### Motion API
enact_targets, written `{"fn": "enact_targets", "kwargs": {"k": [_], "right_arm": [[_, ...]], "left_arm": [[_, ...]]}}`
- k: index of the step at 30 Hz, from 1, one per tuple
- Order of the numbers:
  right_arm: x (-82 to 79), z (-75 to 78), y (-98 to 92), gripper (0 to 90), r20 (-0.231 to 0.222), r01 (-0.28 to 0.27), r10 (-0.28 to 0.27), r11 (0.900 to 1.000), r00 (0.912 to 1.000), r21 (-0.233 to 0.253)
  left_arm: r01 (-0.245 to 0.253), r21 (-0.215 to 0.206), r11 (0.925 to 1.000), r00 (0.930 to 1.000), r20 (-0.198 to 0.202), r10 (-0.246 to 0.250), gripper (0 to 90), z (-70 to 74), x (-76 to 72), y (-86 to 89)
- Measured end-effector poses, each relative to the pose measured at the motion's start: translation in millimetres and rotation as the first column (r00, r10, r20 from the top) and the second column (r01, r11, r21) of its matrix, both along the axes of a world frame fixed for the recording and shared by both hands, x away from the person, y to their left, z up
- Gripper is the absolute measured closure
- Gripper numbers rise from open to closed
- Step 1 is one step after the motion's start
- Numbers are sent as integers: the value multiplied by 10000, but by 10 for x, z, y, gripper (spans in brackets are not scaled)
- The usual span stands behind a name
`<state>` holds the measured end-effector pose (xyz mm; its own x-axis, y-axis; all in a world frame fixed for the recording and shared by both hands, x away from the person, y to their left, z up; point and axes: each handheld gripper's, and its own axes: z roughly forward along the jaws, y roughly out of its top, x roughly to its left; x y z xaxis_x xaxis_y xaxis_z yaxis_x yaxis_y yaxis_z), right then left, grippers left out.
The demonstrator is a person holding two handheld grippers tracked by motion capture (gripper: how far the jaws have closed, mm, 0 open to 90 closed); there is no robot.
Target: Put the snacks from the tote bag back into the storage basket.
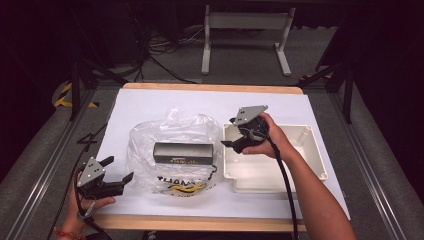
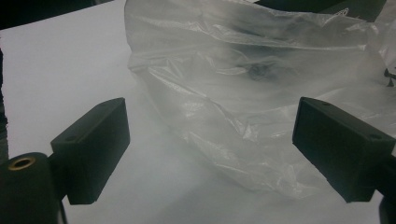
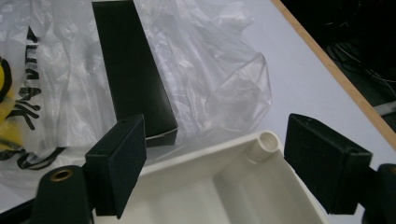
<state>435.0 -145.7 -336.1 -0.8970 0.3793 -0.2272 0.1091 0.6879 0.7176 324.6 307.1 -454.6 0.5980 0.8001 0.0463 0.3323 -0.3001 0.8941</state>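
A clear plastic bag (image 1: 172, 150) with black and yellow print lies crumpled on the white table sheet, and a long black box (image 1: 183, 153) rests on top of it. The bag (image 2: 243, 93) sits just ahead of my left gripper (image 1: 116, 169), which is open and empty at the table's front left. My right gripper (image 1: 229, 134) hovers open over the left end of a white plastic tray (image 1: 305, 155), pointing toward the box (image 3: 133, 70) and bag (image 3: 210, 74). The tray's corner (image 3: 261, 144) lies between its jaws.
The white sheet (image 1: 150, 102) covers a wooden-edged table (image 1: 210, 87). Behind it stands a white table frame (image 1: 245, 30) on grey floor with cables. Bare sheet lies at the back and the far left.
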Motion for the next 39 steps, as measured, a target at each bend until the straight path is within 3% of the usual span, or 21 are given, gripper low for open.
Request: {"fn": "enact_targets", "kwargs": {"k": [12,18,29,39], "right_arm": [[101,-60,371,218,-323,-799,780,9949,9964,-615],[148,-111,524,216,-567,-1159,1102,9870,9923,-1112],[180,-169,678,208,-1174,-1743,1592,9758,9802,-1318],[185,-310,799,202,-1755,-2261,1946,9568,9651,-1825]], "left_arm": [[4,38,10000,10000,4,-4,119,2,2,-2],[16,41,10000,10000,21,-16,119,0,-3,2],[6,116,9999,10000,-35,-6,119,-9,-4,0],[9,247,9997,10000,-68,-7,119,-19,-1,-10]]}}
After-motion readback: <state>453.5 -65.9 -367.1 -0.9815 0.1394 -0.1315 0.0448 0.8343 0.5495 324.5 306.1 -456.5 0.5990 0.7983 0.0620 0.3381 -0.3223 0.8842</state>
